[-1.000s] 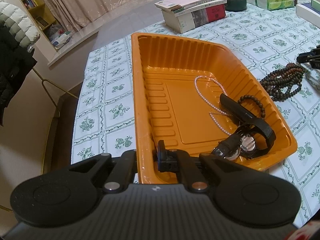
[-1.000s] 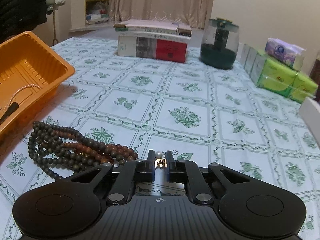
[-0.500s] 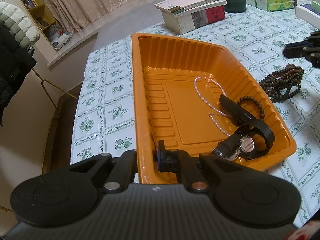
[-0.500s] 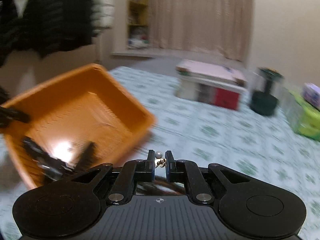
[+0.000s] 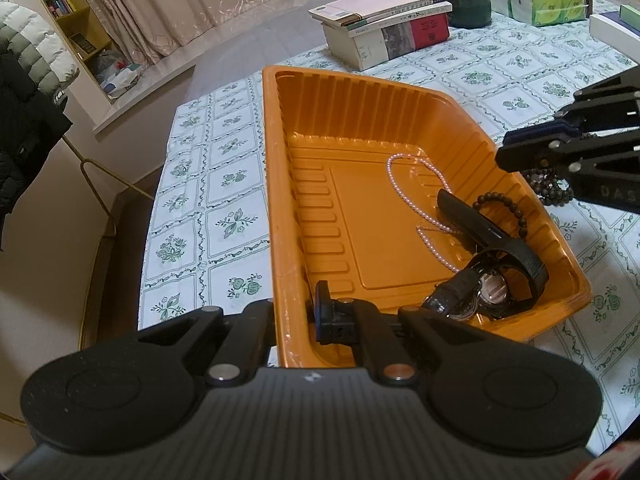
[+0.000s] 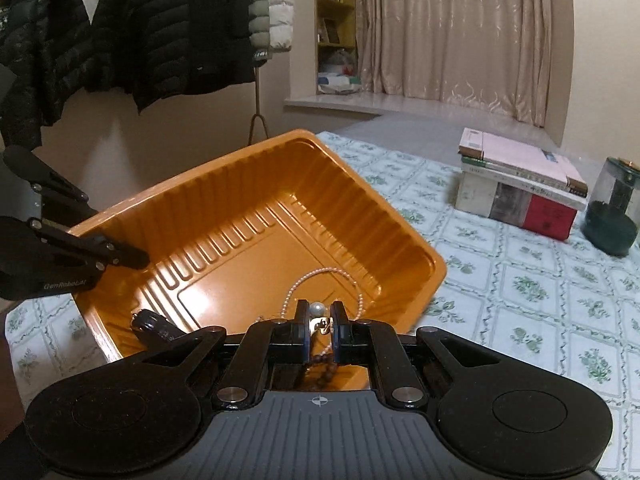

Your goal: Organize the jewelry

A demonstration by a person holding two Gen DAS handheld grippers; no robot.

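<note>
Over the tray [image 6: 256, 184], the right gripper [image 6: 319, 318] pinches a pearl earring [image 6: 318, 309], best released low over bare floor; left gripper [image 5: 294, 312] clamps the rim.

The right gripper [image 5: 520, 152], cut by the frame's right edge, hides most of the brown bead strand [image 5: 550, 188]. At lower centre, its own fingers [image 6: 301, 320] cover the watch [image 6: 154, 325].
</note>
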